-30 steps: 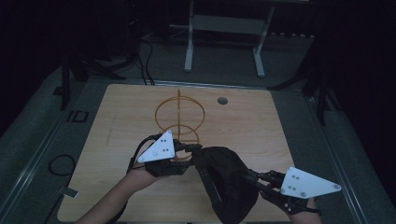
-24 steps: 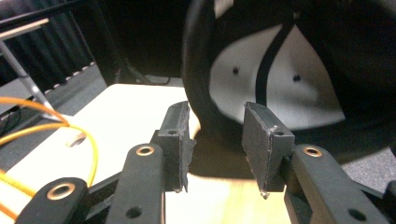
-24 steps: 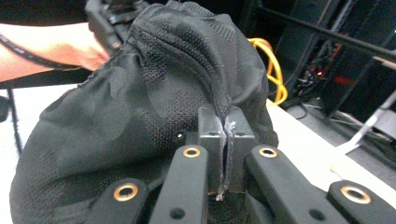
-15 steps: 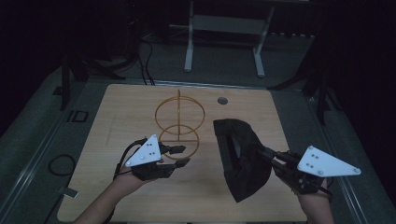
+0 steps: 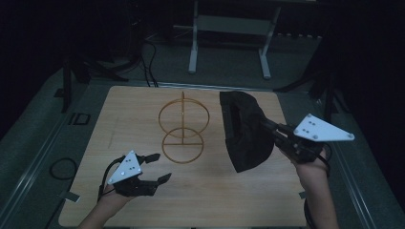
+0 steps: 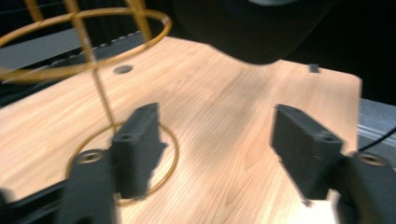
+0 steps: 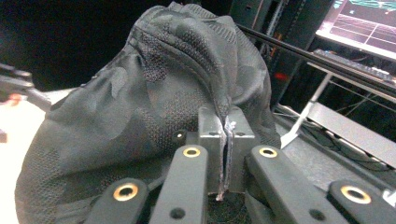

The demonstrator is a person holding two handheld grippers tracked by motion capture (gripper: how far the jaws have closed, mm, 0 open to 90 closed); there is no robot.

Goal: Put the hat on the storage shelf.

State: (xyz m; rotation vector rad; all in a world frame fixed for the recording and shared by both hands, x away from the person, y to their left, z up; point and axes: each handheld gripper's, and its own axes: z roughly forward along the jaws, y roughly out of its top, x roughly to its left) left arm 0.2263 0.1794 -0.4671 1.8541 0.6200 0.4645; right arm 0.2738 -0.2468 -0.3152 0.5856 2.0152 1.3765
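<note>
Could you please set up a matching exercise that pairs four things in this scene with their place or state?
Things:
1. black cap
2. gold wire stand
3. left gripper
4. right gripper

States:
A. stands on the wooden table, touched by nothing
B. jaws apart, nothing between them, low over the table's near left part
C. held up off the table, right of the stand
D. jaws pressed together on dark fabric

Pairs: 1-C, 2-A, 3-B, 4-D
</note>
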